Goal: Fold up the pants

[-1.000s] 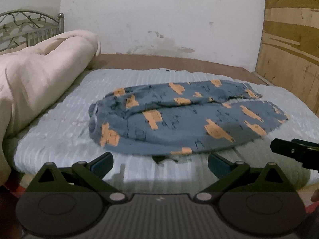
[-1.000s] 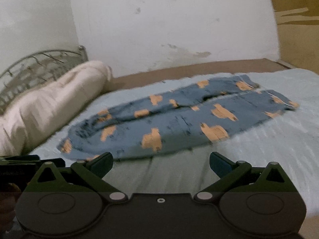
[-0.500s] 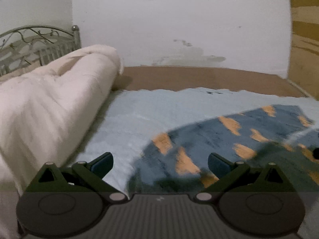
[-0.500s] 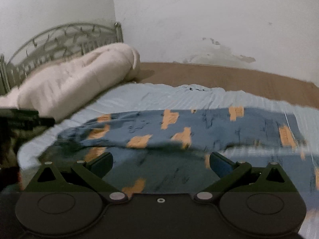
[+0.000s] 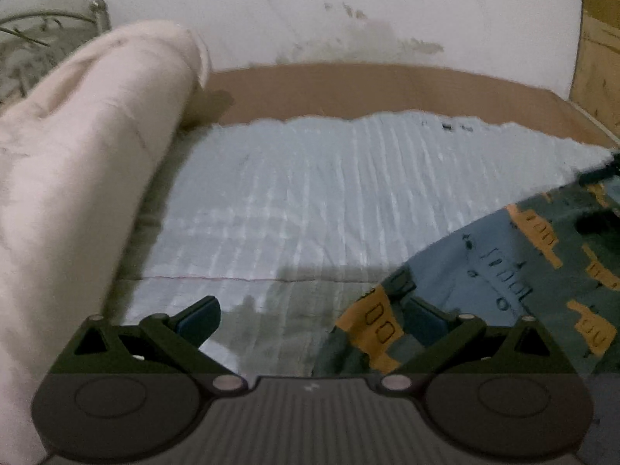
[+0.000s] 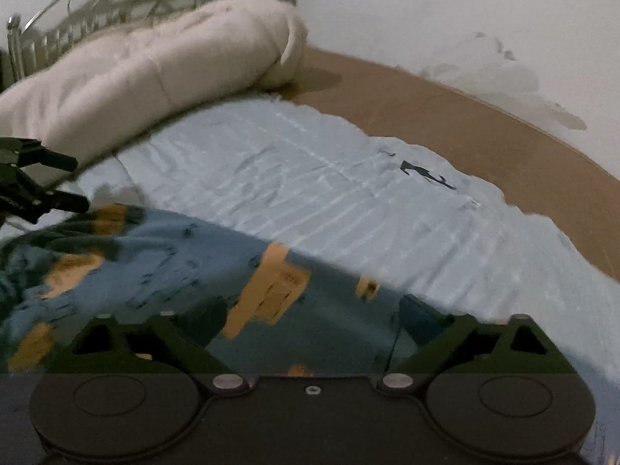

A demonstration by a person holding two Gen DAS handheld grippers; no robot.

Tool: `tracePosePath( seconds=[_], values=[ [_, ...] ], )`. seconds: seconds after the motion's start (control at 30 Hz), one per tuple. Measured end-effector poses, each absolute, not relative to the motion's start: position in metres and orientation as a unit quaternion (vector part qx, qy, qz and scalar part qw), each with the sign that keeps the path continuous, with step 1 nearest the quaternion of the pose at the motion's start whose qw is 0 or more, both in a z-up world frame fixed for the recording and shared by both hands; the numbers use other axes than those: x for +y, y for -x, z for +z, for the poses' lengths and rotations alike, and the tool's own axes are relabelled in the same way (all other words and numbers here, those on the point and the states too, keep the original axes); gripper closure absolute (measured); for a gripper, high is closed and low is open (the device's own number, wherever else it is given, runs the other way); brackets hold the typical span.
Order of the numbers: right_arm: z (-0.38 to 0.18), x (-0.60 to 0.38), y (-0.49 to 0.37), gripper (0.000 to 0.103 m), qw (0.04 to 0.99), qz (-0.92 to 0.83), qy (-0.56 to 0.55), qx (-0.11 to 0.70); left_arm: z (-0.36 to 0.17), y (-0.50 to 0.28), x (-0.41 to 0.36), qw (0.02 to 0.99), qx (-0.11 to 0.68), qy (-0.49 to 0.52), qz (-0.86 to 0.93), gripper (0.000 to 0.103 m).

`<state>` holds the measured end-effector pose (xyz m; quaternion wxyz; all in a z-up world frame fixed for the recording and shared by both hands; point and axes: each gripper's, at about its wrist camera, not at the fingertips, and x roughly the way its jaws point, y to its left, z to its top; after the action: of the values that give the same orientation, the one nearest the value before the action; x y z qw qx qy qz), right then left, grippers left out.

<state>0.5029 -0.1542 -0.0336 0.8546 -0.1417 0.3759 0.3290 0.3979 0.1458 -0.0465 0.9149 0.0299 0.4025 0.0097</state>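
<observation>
Here we hover both spread tools, left tool (image 5: 312, 317) and right tool (image 6: 310, 319), over the blue pants (image 6: 162, 255) on the bed (image 6: 310, 178); the right's jaws have just been narrowing, nothing pinched.

Both fisheye views are being dimly lit, with edges being bent and corners blackened. Motion blur is smearing the duvet (image 5: 77, 178) and pants (image 6: 155, 271); soft shadows are being cast below.
</observation>
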Motion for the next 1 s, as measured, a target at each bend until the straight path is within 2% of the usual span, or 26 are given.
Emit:
tracePosePath(
  seconds=[0.1, 0.23, 0.33, 0.4, 0.43, 0.47, 0.5, 0.53, 0.57, 0.6, 0.63, 0.67, 0.7, 0.77, 0.93, 1.0],
  values=[
    [-0.04, -0.14, -0.535, 0.021, 0.837, 0.354, 0.157, 0.386, -0.057, -0.411, 0.152, 0.907, 0.42, -0.024, -0.012, 0.001],
    [-0.042, -0.128, -0.552, 0.021, 0.821, 0.387, 0.183, 0.379, -0.062, -0.423, 0.155, 0.903, 0.426, -0.031, -0.031, 0.007],
    [-0.047, -0.117, -0.566, 0.023, 0.802, 0.406, 0.195, 0.392, -0.065, -0.434, 0.158, 0.895, 0.442, -0.018, -0.05, 0.022],
    [-0.052, -0.111, -0.572, 0.029, 0.786, 0.416, 0.206, 0.407, -0.066, -0.439, 0.159, 0.89, 0.452, -0.008, -0.068, 0.031],
    [-0.054, -0.109, -0.576, 0.033, 0.779, 0.419, 0.211, 0.415, -0.066, -0.44, 0.16, 0.887, 0.455, -0.003, -0.081, 0.04],
    [-0.057, -0.106, -0.579, 0.042, 0.77, 0.423, 0.216, 0.426, -0.067, -0.441, 0.159, 0.884, 0.458, 0.0, -0.091, 0.052],
    [-0.059, -0.105, -0.579, 0.05, 0.763, 0.426, 0.219, 0.433, -0.067, -0.441, 0.159, 0.881, 0.461, 0.002, -0.104, 0.06],
    [-0.061, -0.103, -0.579, 0.053, 0.746, 0.442, 0.22, 0.447, -0.066, -0.442, 0.158, 0.879, 0.463, 0.004, -0.113, 0.076],
    [-0.062, -0.101, -0.579, 0.06, 0.742, 0.445, 0.222, 0.45, -0.066, -0.442, 0.156, 0.877, 0.465, 0.005, -0.118, 0.087],
    [-0.062, -0.1, -0.579, 0.071, 0.739, 0.448, 0.223, 0.452, -0.065, -0.443, 0.156, 0.877, 0.466, 0.006, -0.119, 0.091],
    [-0.062, -0.098, -0.579, 0.077, 0.737, 0.449, 0.224, 0.452, -0.064, -0.442, 0.154, 0.878, 0.465, 0.005, -0.115, 0.099],
    [-0.062, -0.096, -0.577, 0.092, 0.74, 0.445, 0.23, 0.449, -0.063, -0.443, 0.152, 0.878, 0.465, 0.003, -0.11, 0.103],
    [-0.062, -0.093, -0.577, 0.1, 0.742, 0.443, 0.233, 0.446, -0.061, -0.443, 0.152, 0.88, 0.463, 0.001, -0.107, 0.103],
    [-0.06, -0.09, -0.573, 0.102, 0.742, 0.442, 0.236, 0.446, -0.057, -0.439, 0.15, 0.884, 0.455, 0.003, -0.106, 0.103],
    [-0.053, -0.09, -0.566, 0.102, 0.746, 0.442, 0.245, 0.435, -0.05, -0.435, 0.151, 0.887, 0.447, -0.01, -0.117, 0.103],
    [-0.052, -0.091, -0.565, 0.099, 0.744, 0.444, 0.247, 0.434, -0.052, -0.437, 0.152, 0.882, 0.455, -0.011, -0.122, 0.099]
  ],
)
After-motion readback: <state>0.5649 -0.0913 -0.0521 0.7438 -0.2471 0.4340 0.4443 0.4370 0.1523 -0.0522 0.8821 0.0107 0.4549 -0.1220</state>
